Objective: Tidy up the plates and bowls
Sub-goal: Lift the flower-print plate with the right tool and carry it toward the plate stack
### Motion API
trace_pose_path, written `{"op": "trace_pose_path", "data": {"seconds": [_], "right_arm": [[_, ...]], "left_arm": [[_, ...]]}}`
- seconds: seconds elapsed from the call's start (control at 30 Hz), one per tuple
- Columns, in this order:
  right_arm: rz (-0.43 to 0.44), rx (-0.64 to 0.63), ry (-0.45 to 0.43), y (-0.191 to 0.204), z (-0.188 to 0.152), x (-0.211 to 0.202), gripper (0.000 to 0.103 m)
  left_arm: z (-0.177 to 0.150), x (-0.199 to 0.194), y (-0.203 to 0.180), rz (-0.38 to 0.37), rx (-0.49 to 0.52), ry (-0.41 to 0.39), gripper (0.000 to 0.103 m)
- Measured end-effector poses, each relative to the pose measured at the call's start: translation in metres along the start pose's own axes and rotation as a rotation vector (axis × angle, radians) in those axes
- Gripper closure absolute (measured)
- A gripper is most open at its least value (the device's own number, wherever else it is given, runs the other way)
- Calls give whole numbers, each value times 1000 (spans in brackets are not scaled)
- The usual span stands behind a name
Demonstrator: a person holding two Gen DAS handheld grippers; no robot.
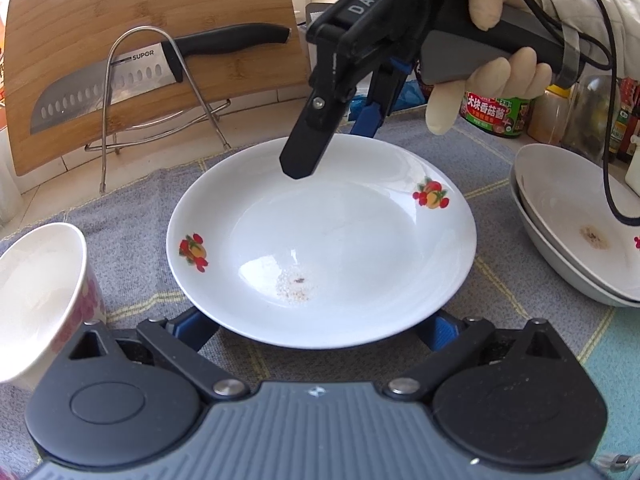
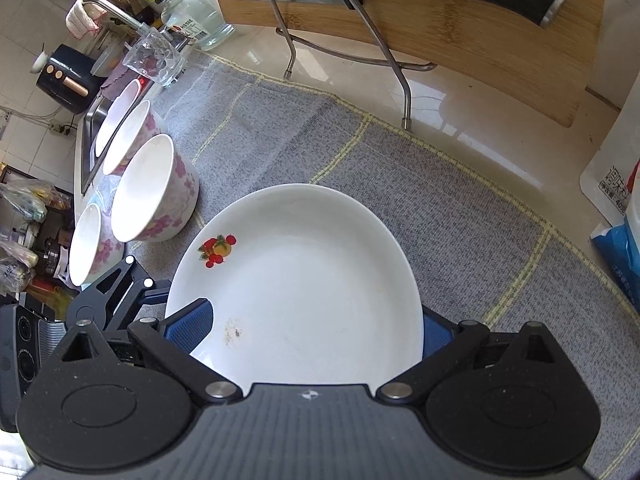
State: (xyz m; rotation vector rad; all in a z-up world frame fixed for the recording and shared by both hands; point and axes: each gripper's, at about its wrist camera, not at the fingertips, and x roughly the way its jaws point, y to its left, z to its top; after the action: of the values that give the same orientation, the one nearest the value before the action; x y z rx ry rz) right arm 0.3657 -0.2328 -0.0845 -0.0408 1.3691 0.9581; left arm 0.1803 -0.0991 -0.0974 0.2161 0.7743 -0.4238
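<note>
A white plate (image 1: 320,240) with fruit decals lies on the grey cloth (image 1: 132,216); crumbs sit in its well. My left gripper (image 1: 318,332) is open at the plate's near rim, which hides both blue fingertips. My right gripper (image 1: 332,146), held by a gloved hand (image 1: 508,76), is open at the far rim: its black finger (image 1: 300,160) hovers over the plate and the blue one is behind the rim. In the right wrist view the plate (image 2: 304,280) fills the gap of the right gripper (image 2: 308,328), one pad (image 2: 192,326) over it, the other under it. The left gripper (image 2: 116,300) is at the plate's left edge.
Two stacked plates (image 1: 560,216) sit to the right and a floral bowl (image 1: 40,280) to the left. Three floral bowls (image 2: 152,188) stand in a row toward the sink (image 2: 94,120). Behind are a cutting board (image 1: 120,32) with a knife (image 1: 132,76) on a wire rack, jars (image 1: 496,112) and a glass (image 2: 156,60).
</note>
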Motion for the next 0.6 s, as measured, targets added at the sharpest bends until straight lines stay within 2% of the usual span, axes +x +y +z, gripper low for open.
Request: {"op": "trace_pose_path", "data": {"seconds": [0.6], "right_arm": [[16, 5, -52, 14, -17, -21, 0]], "left_arm": [[2, -18, -6, 9, 55, -5, 3]]}}
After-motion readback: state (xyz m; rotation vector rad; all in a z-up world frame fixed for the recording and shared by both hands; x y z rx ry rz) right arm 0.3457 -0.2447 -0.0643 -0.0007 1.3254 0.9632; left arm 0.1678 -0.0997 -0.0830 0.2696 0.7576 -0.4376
